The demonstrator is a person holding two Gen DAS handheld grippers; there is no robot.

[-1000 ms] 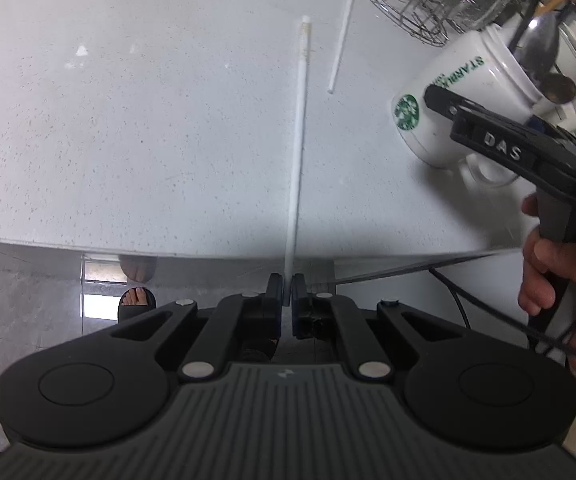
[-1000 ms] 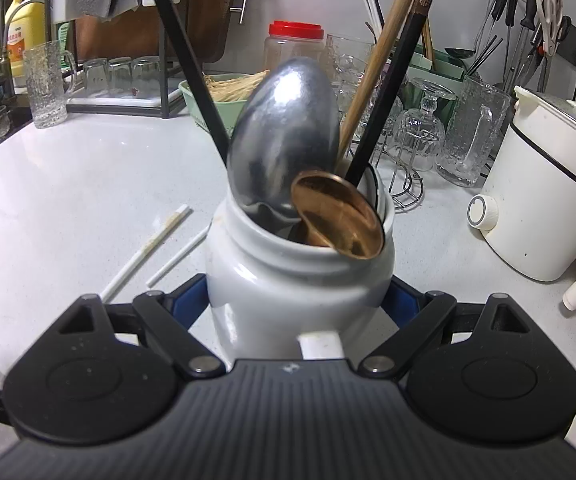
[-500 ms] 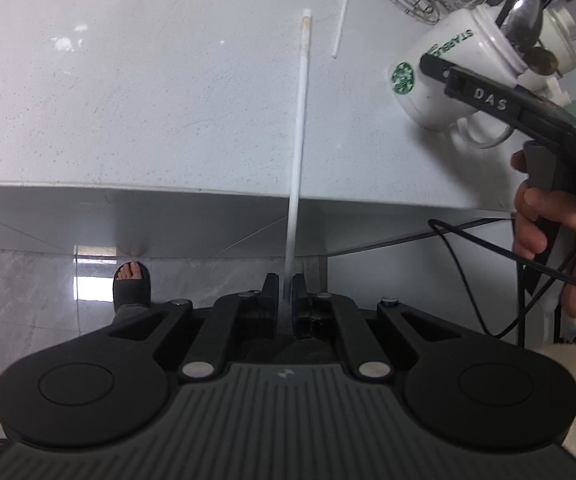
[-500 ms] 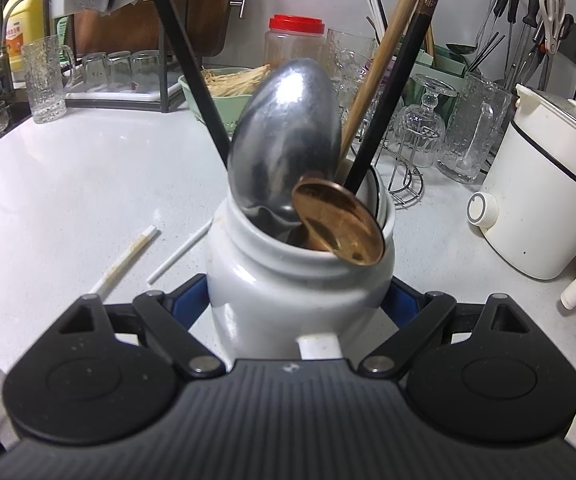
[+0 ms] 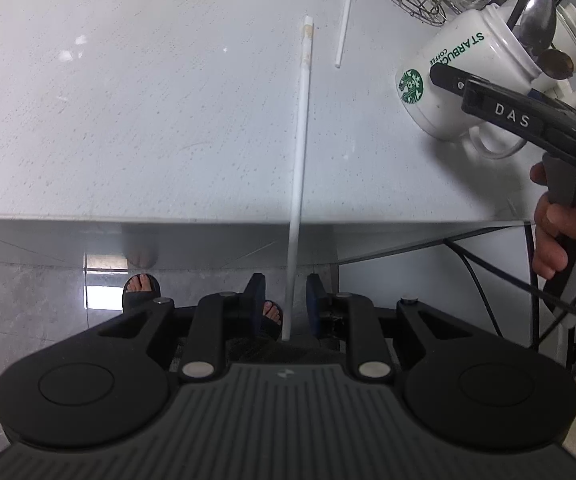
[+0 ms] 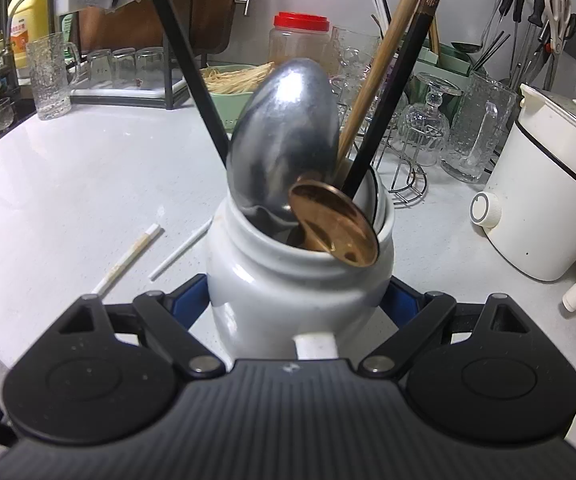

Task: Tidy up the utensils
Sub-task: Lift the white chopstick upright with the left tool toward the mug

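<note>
White speckled countertop (image 5: 128, 120) — work surface, its front edge crossing the left wrist view.

Long white chopstick with a stained square end (image 5: 301, 140) — lies on the countertop pointing away from the front edge; its near end overhangs that edge and sits between the blue-padded fingers of the left gripper (image 5: 286, 306). The jaws are opening, with a visible gap on each side of the stick; the pads do not press on it.

Shorter thin white stick (image 5: 345, 20) — on the countertop just beside the chopstick's far end, apart from it.

White ceramic mug with green Starbucks logo and lettering (image 6: 299, 292) — clamped at its sides between the blue pads of the right gripper (image 6: 299, 300), handle facing the camera. In the left wrist view the mug (image 5: 459, 76) appears tilted on the countertop at the right, with a person's hand (image 5: 563, 236) on the gripper's handle.

Contents of the mug: large silver metal spoon (image 6: 284, 148), round copper-coloured spoon bowl (image 6: 333, 224), light wooden chopstick (image 6: 383, 60), two black chopsticks (image 6: 399, 92).

Background: white electric cooker (image 6: 547, 188), clear glasses on a wire rack (image 6: 423, 120), red-lidded plastic jar (image 6: 301, 40), yellow bottle (image 6: 28, 24).
</note>
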